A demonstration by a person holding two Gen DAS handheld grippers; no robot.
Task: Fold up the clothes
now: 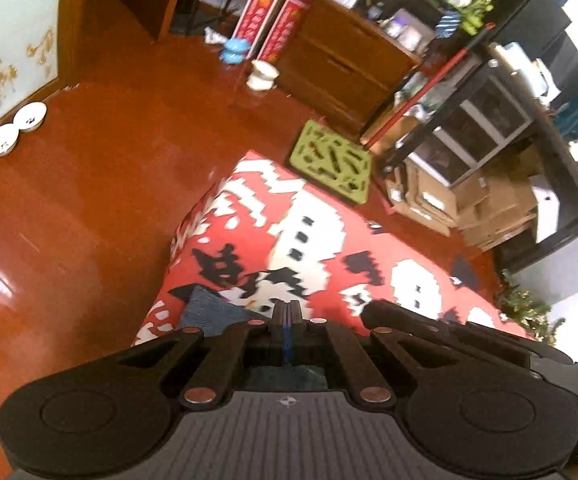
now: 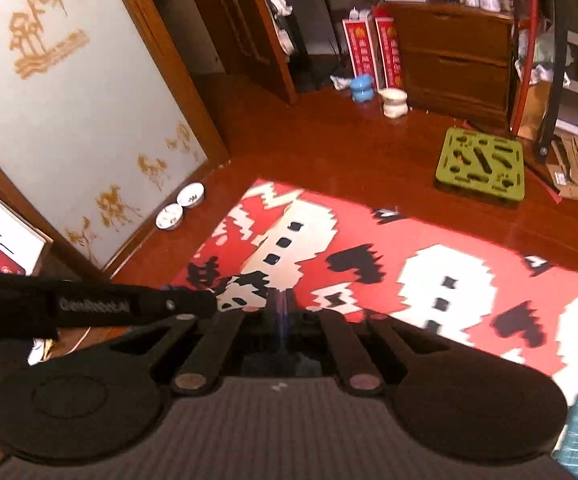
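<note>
Where wooden floor [image 2: 329,148] gleams, patterned cloth [image 2: 409,248] spreads.

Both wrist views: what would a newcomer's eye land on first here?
The red, white and black patterned cloth spread over the glossy red-brown floor, running forward from both grippers. Next, the green perforated mat beyond its far edge, and two white bowls by the frosted panel.

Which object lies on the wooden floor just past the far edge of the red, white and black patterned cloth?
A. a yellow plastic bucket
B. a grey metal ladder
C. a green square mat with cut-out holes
C: the green square mat with cut-out holes lies flat on the floor just past the far edge of the red, white and black patterned cloth.
</note>
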